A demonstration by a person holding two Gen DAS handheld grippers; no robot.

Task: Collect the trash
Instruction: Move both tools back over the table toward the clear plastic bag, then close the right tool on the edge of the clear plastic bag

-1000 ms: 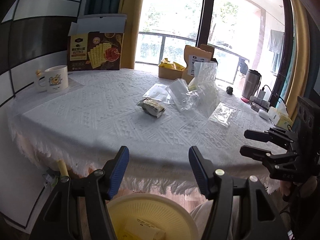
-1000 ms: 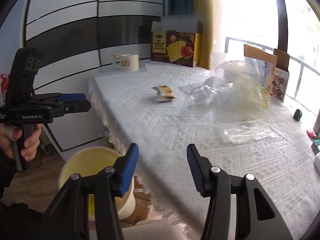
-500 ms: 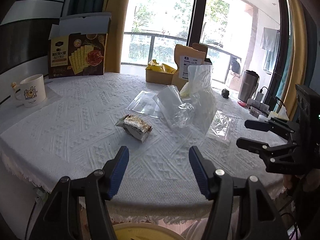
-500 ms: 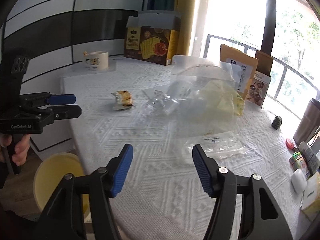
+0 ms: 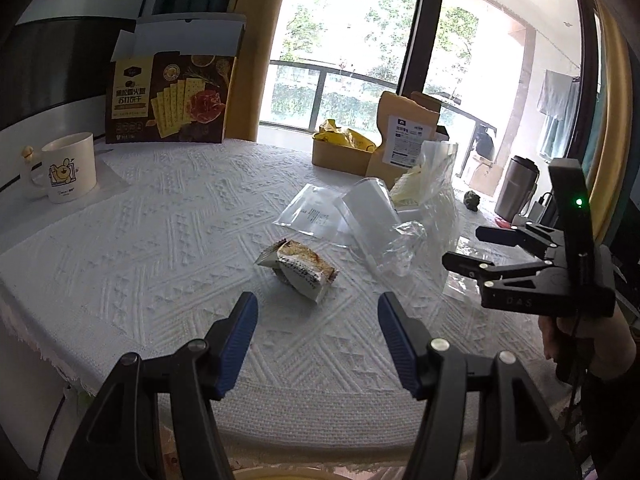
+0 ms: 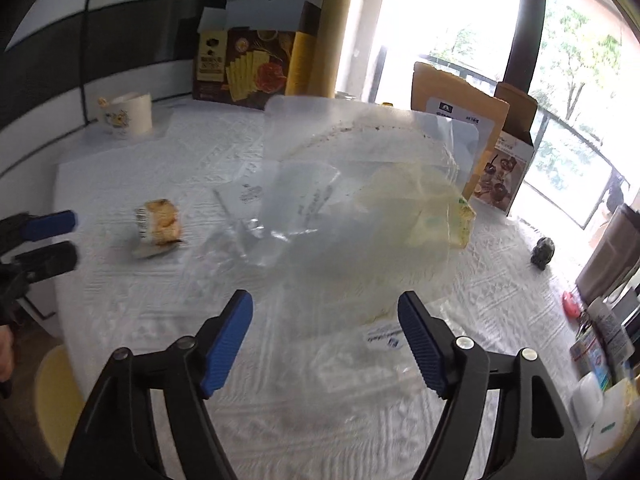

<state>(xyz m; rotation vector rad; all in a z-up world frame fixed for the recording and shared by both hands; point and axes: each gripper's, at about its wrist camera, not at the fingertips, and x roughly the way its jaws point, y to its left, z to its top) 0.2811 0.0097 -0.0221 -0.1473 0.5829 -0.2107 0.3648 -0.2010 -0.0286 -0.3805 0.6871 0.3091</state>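
A crumpled snack wrapper (image 5: pixel 301 268) lies on the white tablecloth (image 5: pixel 160 220), just ahead of my open, empty left gripper (image 5: pixel 316 320). It also shows in the right wrist view (image 6: pixel 159 227). Clear plastic bags (image 5: pixel 384 224) lie in a pile to its right. In the right wrist view a large clear bag (image 6: pixel 360 200) stands ahead of my open, empty right gripper (image 6: pixel 326 320), and a flat clear bag (image 6: pixel 376 352) lies between its fingers. The right gripper shows in the left wrist view (image 5: pixel 468 248), the left gripper in the right wrist view (image 6: pixel 60 240).
A cracker box (image 5: pixel 172 96) and a white mug (image 5: pixel 66 168) stand at the back left. Brown paper pouches (image 5: pixel 404 136) and a small carton (image 5: pixel 340 152) stand at the back. A yellow bin (image 6: pixel 56 400) sits on the floor by the table's edge. Small items (image 6: pixel 600 340) crowd the right edge.
Both grippers have moved forward over the table, closer to the wrapper and the bags. The yellow bin has dropped out of the left wrist view. Both grippers stay open.
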